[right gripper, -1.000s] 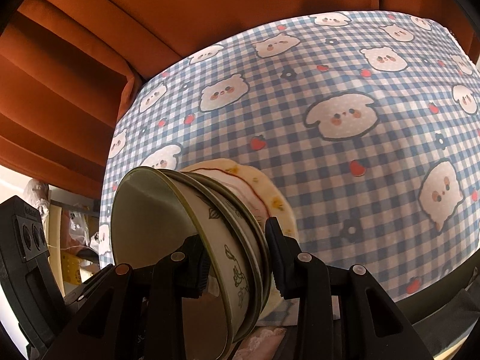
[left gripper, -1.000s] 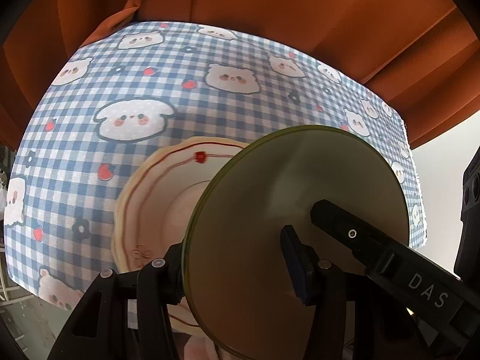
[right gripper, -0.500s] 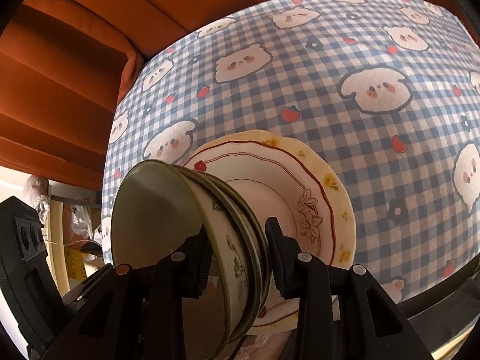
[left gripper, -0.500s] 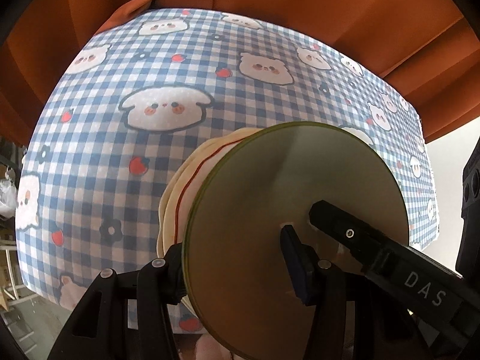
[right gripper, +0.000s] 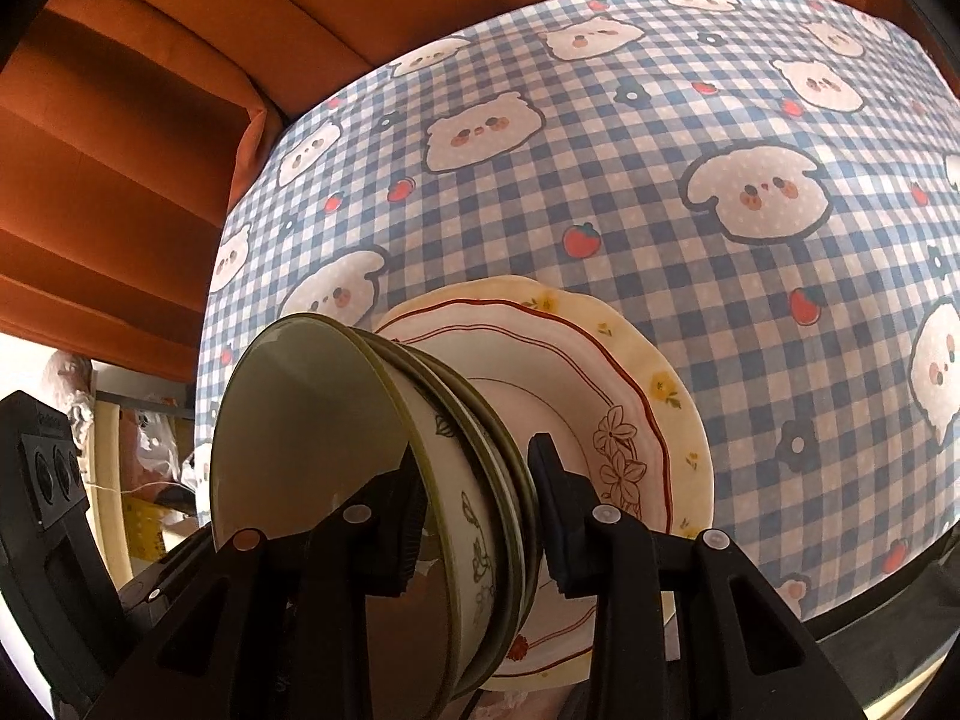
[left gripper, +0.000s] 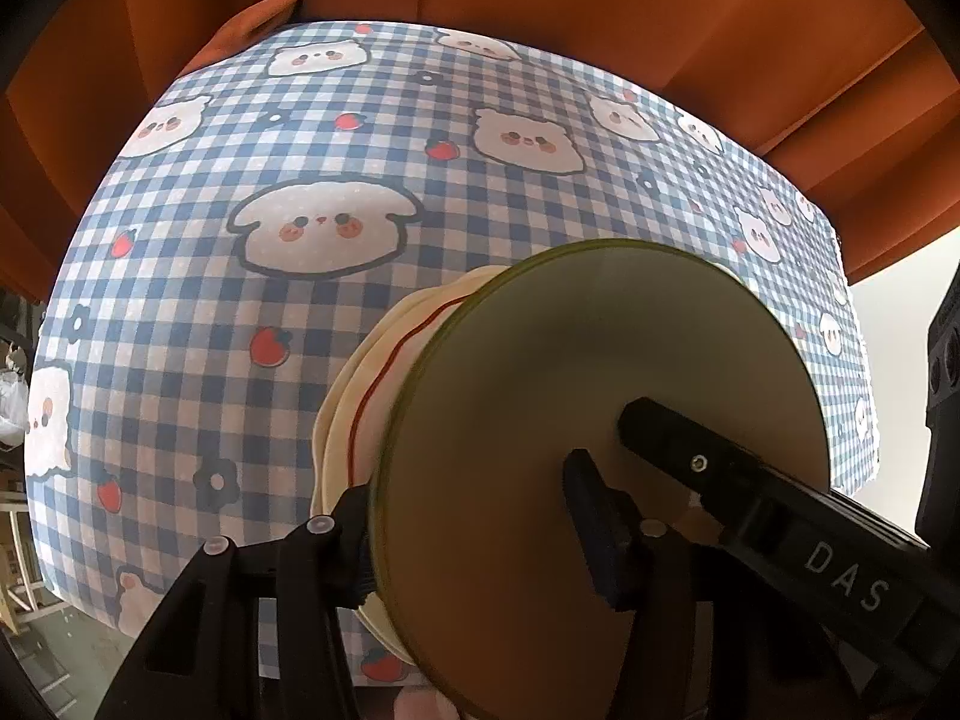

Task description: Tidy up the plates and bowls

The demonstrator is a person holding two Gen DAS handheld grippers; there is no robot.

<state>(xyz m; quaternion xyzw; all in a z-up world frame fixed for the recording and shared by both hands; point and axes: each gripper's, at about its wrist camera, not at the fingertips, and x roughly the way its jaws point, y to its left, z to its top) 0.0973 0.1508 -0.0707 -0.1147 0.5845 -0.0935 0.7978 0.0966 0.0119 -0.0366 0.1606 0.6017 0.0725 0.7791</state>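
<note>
Left wrist view: we see the checked tablecloth [left gripper: 252, 372] with bear prints, orange curtain [left gripper: 540, 12] behind. Over it, tilted on edge, a stack: cream plate [right gripper: 654, 414] with red line, green-rimmed plates [right gripper: 504, 456], green-rimmed bowl [right gripper: 312, 432]. Our left gripper [left gripper: 474, 531] straddles the stack, jaws opening; pad contact seems lost, though the view is poor. Our right gripper [right gripper: 474, 504] pinches the bowl and green-rimmed plates together.
</note>
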